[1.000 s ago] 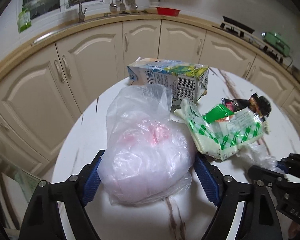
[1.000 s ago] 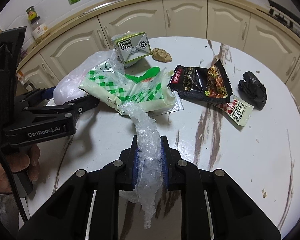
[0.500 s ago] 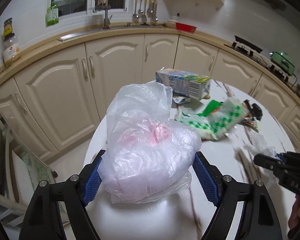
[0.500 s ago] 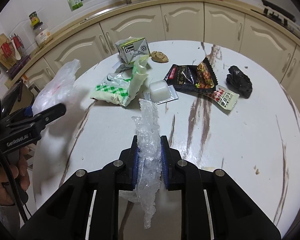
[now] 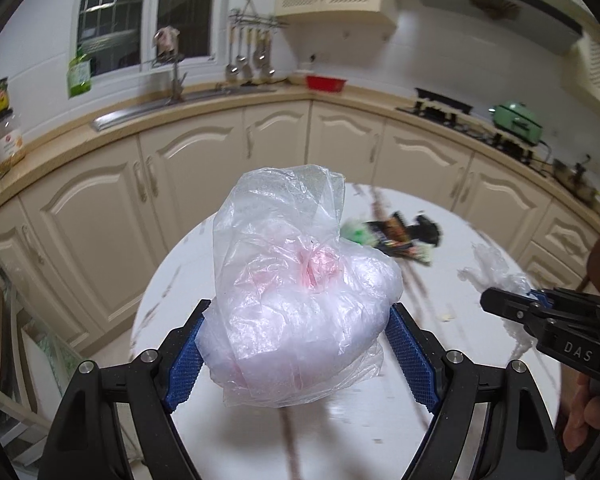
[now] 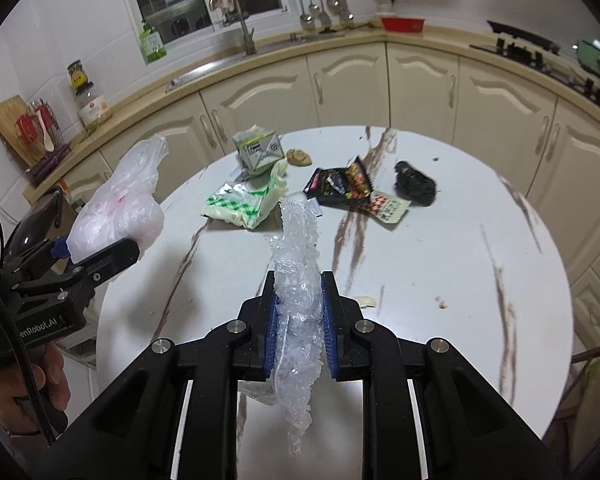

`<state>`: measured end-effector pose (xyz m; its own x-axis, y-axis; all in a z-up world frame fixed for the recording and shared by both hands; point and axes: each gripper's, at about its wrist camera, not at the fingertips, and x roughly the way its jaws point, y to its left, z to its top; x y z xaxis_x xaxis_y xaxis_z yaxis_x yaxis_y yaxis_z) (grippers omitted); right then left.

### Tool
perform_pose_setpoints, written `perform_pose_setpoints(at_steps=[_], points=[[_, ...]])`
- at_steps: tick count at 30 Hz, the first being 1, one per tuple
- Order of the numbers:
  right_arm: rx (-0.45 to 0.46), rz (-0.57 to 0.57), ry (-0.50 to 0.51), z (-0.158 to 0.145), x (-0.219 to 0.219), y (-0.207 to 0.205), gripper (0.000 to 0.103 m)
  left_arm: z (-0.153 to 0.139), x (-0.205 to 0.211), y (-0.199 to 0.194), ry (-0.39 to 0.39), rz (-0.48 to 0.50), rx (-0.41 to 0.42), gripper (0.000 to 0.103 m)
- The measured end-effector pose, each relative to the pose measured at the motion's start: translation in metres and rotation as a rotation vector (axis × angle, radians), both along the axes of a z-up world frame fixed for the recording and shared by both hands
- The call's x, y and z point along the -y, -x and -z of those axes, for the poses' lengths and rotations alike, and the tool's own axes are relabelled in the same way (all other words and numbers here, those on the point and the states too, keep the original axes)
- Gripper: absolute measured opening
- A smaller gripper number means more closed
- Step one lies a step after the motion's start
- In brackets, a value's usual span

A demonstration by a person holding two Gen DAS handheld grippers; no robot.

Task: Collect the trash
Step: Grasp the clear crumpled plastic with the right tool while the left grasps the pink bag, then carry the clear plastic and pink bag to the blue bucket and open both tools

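Note:
My left gripper (image 5: 298, 320) is shut on a bulging clear plastic bag (image 5: 284, 240) with something pink inside. Its blue pads press both sides, and the bag hangs above the near edge of the round white table (image 5: 452, 392). My right gripper (image 6: 299, 312) is shut on a crumpled strip of clear plastic film (image 6: 298, 236), which sticks up and hangs down between the pads. On the table lie a green-checked wrapper (image 6: 244, 204), a carton (image 6: 258, 152), a dark snack wrapper (image 6: 340, 188), a red-checked sachet (image 6: 388, 210) and a black crumpled bag (image 6: 414, 184).
A brown lump (image 6: 299, 157) and small crumbs (image 6: 440, 302) also lie on the table. Cream cabinets (image 6: 360, 88) curve behind it under a counter with a sink (image 6: 244, 52) and a stove (image 5: 444, 106). A person's hand (image 6: 32, 380) grips the left handle.
Both grippers have risen and drawn back from the table with their loads. The bag came off the tabletop, and the film pulled free of the green-checked wrapper.

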<state>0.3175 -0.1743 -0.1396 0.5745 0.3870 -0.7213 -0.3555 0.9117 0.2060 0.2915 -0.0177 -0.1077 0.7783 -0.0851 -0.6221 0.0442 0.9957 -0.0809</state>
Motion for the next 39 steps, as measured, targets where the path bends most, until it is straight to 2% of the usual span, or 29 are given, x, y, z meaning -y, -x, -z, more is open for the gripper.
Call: perform_pose_setpoints(at_steps=[7, 13, 20, 25, 30, 35, 39], points=[[0.060, 0.068, -0.054, -0.025, 0.046, 0.026, 0.018, -0.022, 0.039, 0.033, -0.003, 0.089, 0.055, 0.080], [0.113, 0.161, -0.095, -0.044, 0.102, 0.058, 0.018, -0.033, 0.082, 0.051, 0.001, 0.208, 0.099, 0.080], [0.162, 0.360, -0.132, -0.058, 0.196, 0.104, 0.018, -0.037, 0.152, 0.061, 0.013, 0.402, 0.153, 0.080], [0.169, 0.519, -0.140, -0.056, 0.265, 0.137, 0.018, -0.024, 0.206, 0.061, 0.026, 0.555, 0.149, 0.080], [0.115, 0.666, -0.133, -0.029, 0.327, 0.167, 0.018, 0.003, 0.254, 0.065, 0.032, 0.697, 0.083, 0.080], [-0.002, 0.779, -0.163, 0.023, 0.382, 0.177, 0.018, 0.043, 0.297, 0.064, -0.003, 0.806, -0.036, 0.080], [-0.142, 0.815, -0.205, 0.081, 0.416, 0.179, 0.018, 0.079, 0.327, 0.054, -0.053, 0.859, -0.150, 0.080]])
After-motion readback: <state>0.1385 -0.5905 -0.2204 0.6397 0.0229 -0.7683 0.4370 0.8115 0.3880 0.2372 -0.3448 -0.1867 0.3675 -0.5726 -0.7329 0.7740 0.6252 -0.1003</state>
